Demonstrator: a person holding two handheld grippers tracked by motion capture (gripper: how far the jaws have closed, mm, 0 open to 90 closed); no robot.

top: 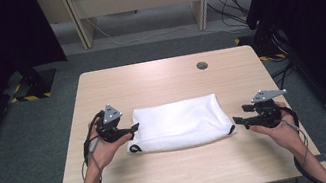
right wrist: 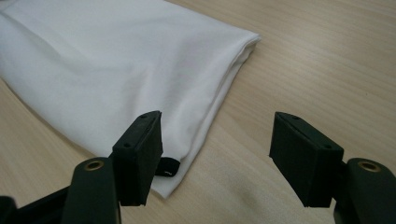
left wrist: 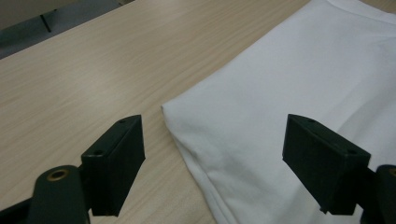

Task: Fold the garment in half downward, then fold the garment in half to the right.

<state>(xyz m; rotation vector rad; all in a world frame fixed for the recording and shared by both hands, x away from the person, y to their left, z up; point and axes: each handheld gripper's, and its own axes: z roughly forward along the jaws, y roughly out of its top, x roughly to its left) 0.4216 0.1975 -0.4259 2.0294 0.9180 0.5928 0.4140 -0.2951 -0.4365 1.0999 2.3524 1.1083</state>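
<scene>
A folded white cloth lies flat in the middle of the wooden table, with small black tags at its two near corners. My left gripper hovers at the cloth's left edge, jaws open and holding nothing. In the left gripper view the cloth lies ahead, its folded corner between the spread jaws of the left gripper. My right gripper stands open just off the cloth's right near corner. From the right gripper view the cloth and a black tag lie beside the left jaw.
A round cable port sits in the table near its far edge. Beyond the table stand wooden desk legs and trailing cables on grey carpet. Dark curtains flank both sides.
</scene>
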